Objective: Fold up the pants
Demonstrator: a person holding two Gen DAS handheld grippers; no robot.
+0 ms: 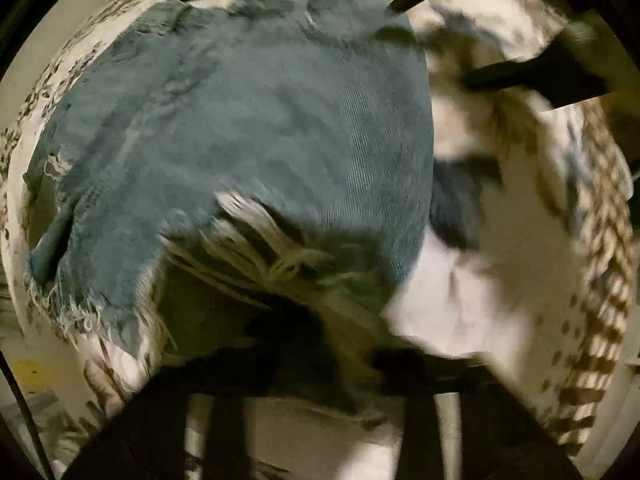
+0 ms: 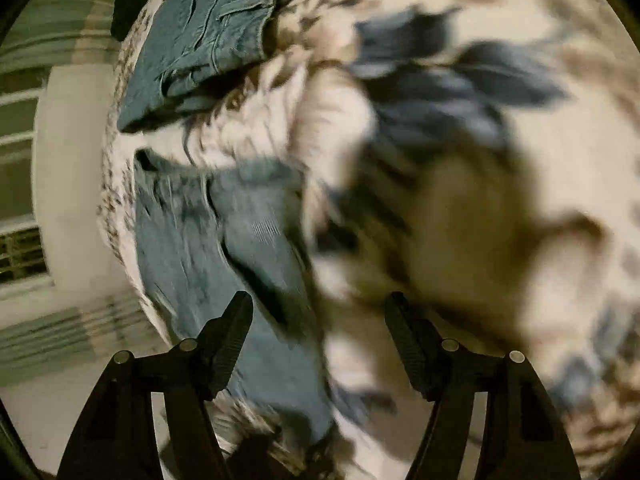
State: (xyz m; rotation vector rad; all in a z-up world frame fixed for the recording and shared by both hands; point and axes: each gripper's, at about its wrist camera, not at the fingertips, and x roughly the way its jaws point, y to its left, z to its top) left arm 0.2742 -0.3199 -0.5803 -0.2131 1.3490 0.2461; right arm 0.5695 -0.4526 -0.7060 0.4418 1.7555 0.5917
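- The faded blue denim pants with frayed, ripped patches (image 1: 248,128) lie spread on the cream bedspread printed with brown and blue leaves (image 1: 520,280), close to its left edge.
- In the right wrist view the pants (image 2: 192,232) look bent back on themselves: a waistband-and-pocket part lies farther up the bedspread (image 2: 520,140), a leg part nearer, with a strip of bedspread between.
- So one lengthwise fold may be made already, though motion blur leaves me unsure; the final neat stack is not there yet.
- The right gripper (image 2: 318,332) stands with its fingers wide apart, holding nothing, over the pants' near edge.
- The left gripper (image 1: 320,364) hangs above the frayed tear; its fingers are lost in shadow and blur, so I cannot tell whether it grips cloth.
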